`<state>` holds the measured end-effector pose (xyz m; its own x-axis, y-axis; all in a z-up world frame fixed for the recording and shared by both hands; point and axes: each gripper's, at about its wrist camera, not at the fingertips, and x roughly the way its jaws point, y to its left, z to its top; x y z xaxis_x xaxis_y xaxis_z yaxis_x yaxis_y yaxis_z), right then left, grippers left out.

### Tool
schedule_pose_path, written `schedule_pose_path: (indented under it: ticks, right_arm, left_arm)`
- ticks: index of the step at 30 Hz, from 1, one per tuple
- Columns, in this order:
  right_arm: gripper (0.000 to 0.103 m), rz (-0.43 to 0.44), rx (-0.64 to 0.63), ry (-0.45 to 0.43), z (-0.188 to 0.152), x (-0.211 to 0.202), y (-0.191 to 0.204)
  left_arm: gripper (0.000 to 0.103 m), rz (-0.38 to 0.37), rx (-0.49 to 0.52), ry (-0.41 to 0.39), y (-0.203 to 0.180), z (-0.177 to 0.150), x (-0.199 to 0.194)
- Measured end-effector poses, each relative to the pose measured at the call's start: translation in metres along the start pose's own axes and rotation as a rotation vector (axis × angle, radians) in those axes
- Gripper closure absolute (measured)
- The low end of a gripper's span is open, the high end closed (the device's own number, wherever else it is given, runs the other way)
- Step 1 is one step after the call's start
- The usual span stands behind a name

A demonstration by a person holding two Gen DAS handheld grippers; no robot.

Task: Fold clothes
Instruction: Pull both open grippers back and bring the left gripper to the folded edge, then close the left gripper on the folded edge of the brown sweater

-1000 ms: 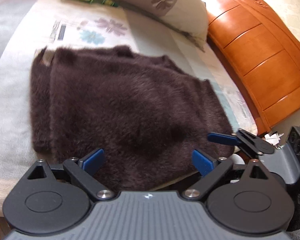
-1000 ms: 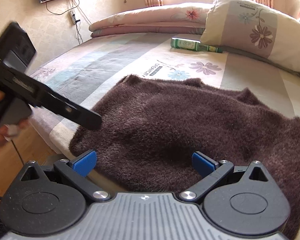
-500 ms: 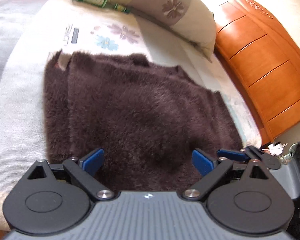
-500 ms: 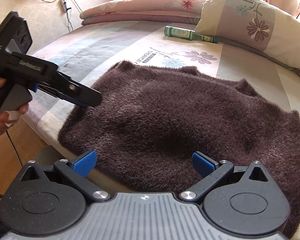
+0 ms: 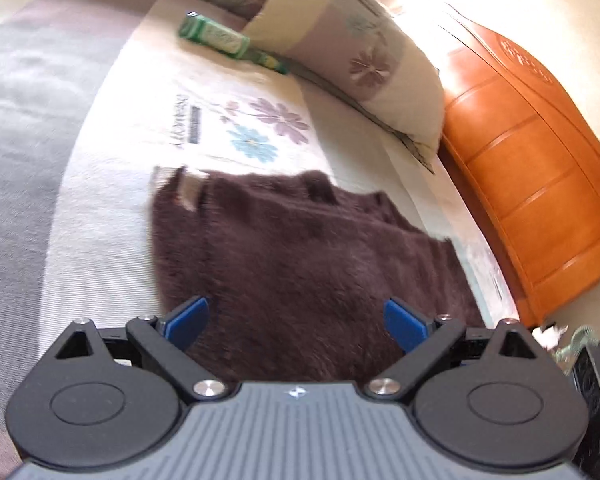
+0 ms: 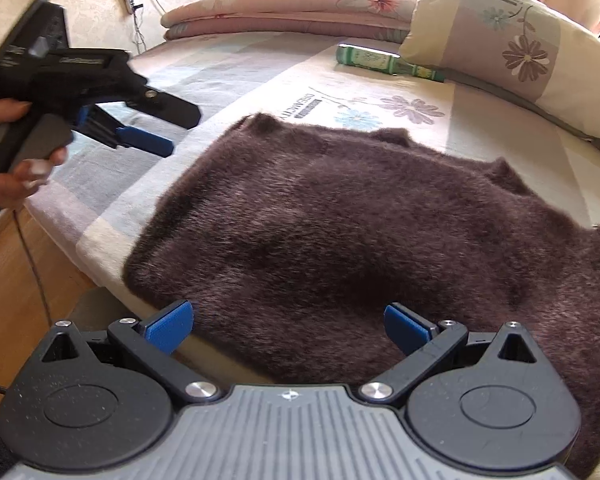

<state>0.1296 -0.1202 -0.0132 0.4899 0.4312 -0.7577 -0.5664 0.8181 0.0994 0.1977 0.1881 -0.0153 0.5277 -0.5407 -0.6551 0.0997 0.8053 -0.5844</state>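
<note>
Left wrist: left claw (image 5: 296, 322) spread, empty, poised over near edge of sweater (image 5: 300, 256). Sweater flat on bed (image 5: 80, 220), layered, seemingly folded already; bottle (image 5: 216, 38) well beyond sweater, by pillow (image 5: 352, 48).

Right wrist: right claw (image 6: 288, 326) spread, empty, at sweater's near edge. Left claw left of sweater, held clear. Probably little left beyond tidying.

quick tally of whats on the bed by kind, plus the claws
brown fuzzy garment: 1
green bottle: 1
floral pillow: 1
folded quilt: 1
claws: 2, the left claw and the right claw, both open and empty
total: 6
</note>
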Motion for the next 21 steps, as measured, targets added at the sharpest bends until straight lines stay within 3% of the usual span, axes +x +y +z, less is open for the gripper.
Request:
schedule_pose_path:
  ticks: [13, 21]
  right_arm:
    - [0.0, 0.039, -0.006, 0.021, 0.012, 0.018, 0.004]
    - [0.0, 0.066, 0.001, 0.032, 0.023, 0.036, 0.007]
  left_arm:
    - [0.008, -0.058, -0.124, 0.085, 0.056, 0.012, 0.053]
    - [0.004, -0.25, -0.223, 0.106, 0.08, 0.034, 0.081]
